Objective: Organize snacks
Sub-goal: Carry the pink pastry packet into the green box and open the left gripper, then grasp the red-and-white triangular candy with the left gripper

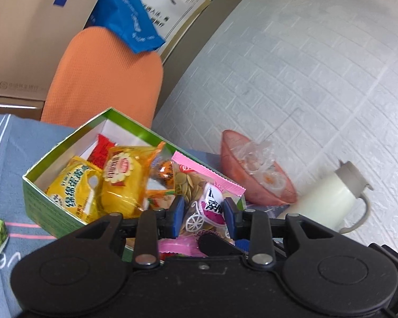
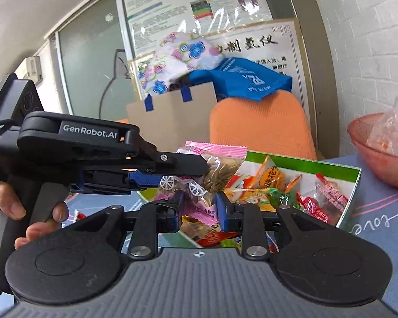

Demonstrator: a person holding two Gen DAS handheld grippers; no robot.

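A clear packet of pumpkin seeds with a pink top and a carriage print is held up in front of an open green box of snacks. My left gripper is shut on it, blue pads pressing both sides. In the right wrist view the left gripper reaches in from the left with the seed packet at its tip. The packet's pink lower end sits between the pads of my right gripper, which looks shut on it. Behind lies the green box, holding yellow, orange and red packets.
A pink bowl of wrapped sweets and a white jug stand right of the box on a blue cloth. An orange chair back and a cardboard bag rise behind. A hand grips the left tool.
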